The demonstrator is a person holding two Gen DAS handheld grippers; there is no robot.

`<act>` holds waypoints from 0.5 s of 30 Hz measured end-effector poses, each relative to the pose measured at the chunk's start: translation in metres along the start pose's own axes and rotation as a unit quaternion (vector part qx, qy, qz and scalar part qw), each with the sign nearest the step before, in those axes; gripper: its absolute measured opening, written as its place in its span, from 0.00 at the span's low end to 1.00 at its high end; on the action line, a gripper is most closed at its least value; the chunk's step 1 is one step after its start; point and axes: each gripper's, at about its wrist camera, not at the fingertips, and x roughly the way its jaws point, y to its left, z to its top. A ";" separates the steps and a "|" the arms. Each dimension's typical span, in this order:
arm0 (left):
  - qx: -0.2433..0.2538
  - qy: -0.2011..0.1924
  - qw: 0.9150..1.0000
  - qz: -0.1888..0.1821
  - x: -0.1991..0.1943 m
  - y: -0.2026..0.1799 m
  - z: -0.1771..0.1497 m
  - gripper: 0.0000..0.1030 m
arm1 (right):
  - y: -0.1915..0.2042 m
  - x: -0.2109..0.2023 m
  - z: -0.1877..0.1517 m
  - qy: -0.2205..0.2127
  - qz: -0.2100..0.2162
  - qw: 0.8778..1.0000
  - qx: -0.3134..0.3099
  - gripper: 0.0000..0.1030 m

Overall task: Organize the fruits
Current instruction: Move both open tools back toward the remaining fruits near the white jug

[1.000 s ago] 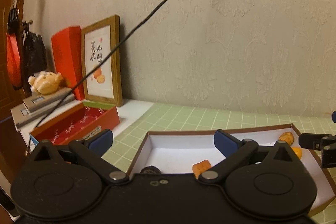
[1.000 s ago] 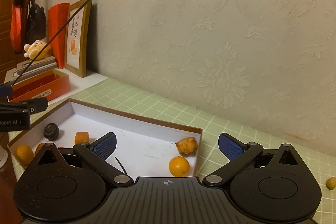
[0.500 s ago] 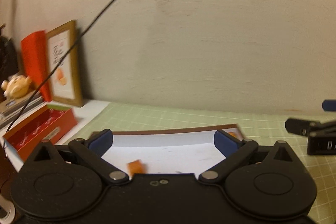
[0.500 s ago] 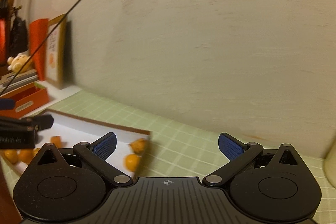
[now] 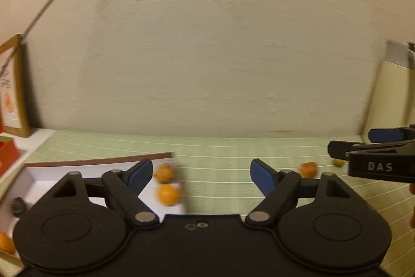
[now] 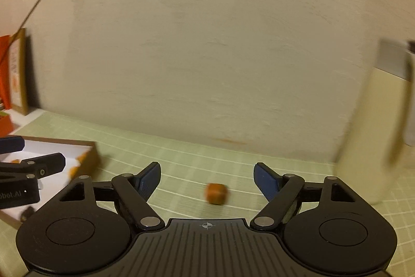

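**Both hand-held grippers empty, jaws narrowing over the green mat**

The right hand-held gripper (image 6: pixel 206 179) is hovering with its jaws partly apart; they have just been closing, and nothing is gripped. A small orange fruit piece (image 6: pixel 216 193) is lying on the green gridded surface (image 6: pixel 181 155) ahead of it, framed between the blue pads but touching neither.

The left hand-held gripper (image 5: pixel 201 177) is likewise standing partly open after closing somewhat, and it is holding nothing. Its left pad is sitting in front of the right end of the white tray with a brown rim (image 5: pixel 98 162), where two orange fruits (image 5: pixel 168 194) are resting one behind the other. More fruit is showing at the tray's near left corner, along with a dark round item that is too blurred to name. Out on the surface, just right of the left hand-held gripper's right pad, the orange fruit piece (image 5: pixel 308 169) is lying loose, with a smaller yellowish piece (image 5: pixel 338 162) farther right.

A cream-coloured flask (image 6: pixel 373 136) is standing at the right near the wall, and a framed picture (image 5: pixel 13 87) is leaning at far left.
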 end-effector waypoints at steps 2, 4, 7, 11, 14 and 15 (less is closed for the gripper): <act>0.000 0.006 1.000 -0.012 0.009 -0.018 -0.002 0.65 | -0.015 0.002 -0.006 0.004 -0.011 1.000 0.008 0.75; -0.001 0.014 1.000 -0.021 0.019 -0.032 -0.004 0.62 | -0.028 0.006 -0.011 0.014 -0.020 1.000 0.016 0.69; 0.001 0.028 0.999 -0.035 0.033 -0.053 -0.009 0.55 | -0.044 0.015 -0.016 0.023 -0.035 0.999 0.020 0.64; 0.015 0.040 0.998 -0.050 0.052 -0.077 -0.016 0.52 | -0.060 0.024 -0.020 0.026 -0.038 0.999 0.019 0.60; 0.020 0.049 0.997 -0.055 0.066 -0.089 -0.018 0.48 | -0.069 0.039 -0.022 0.041 -0.032 0.998 0.026 0.49; 0.020 0.051 0.997 -0.055 0.071 -0.093 -0.019 0.46 | -0.071 0.042 -0.022 0.043 -0.031 0.998 0.025 0.48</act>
